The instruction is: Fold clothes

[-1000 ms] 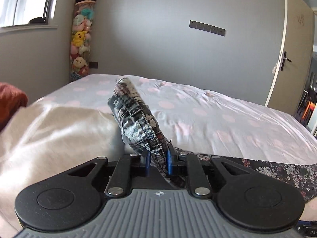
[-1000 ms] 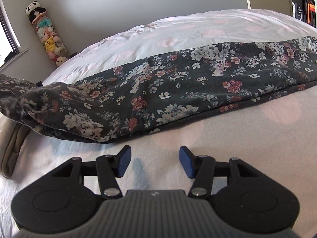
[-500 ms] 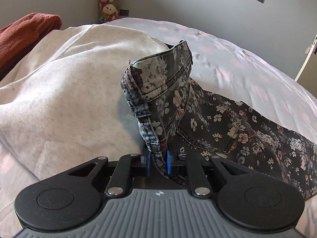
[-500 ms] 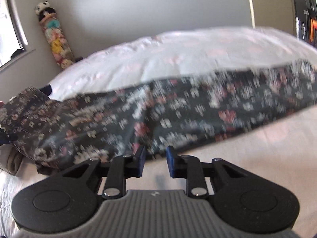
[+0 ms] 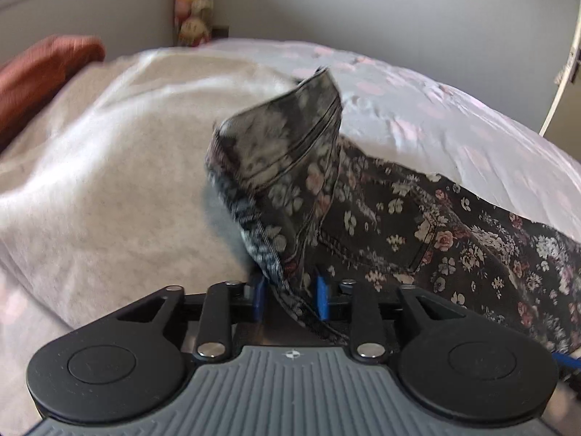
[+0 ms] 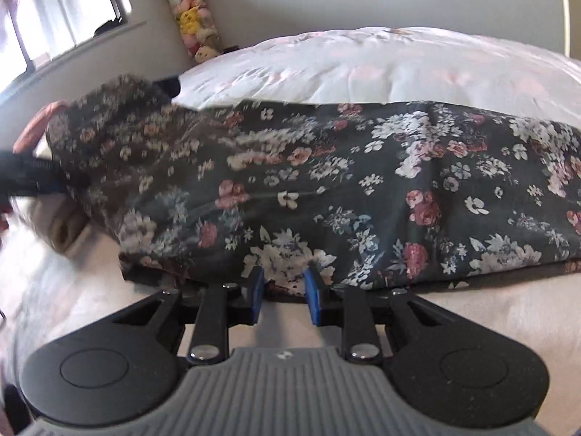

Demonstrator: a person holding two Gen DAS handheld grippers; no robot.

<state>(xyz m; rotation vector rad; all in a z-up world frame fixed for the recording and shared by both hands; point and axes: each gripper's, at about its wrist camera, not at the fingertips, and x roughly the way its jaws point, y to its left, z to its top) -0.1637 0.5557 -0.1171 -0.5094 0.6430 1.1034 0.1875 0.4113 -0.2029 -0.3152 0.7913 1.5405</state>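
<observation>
Dark floral trousers lie across the bed. Their waistband stands up in a fold from my left gripper. The left jaws are opening: the denim edge still sits between the blue pads, with a gap showing at the left pad. In the right wrist view the trousers stretch from left to right. My right gripper sits at their near edge, its jaws opening slightly. The hem lies just at the tips and is not pinched.
A cream garment lies left of the trousers, with a rust-red cloth beyond it. The pale dotted bed cover spreads behind. A column of plush toys stands in the corner by a window. A door is far right.
My left gripper sank toward the bed with the waistband and its pads have now parted. My right gripper narrowed its jaws and moved up to the trousers' near edge.
</observation>
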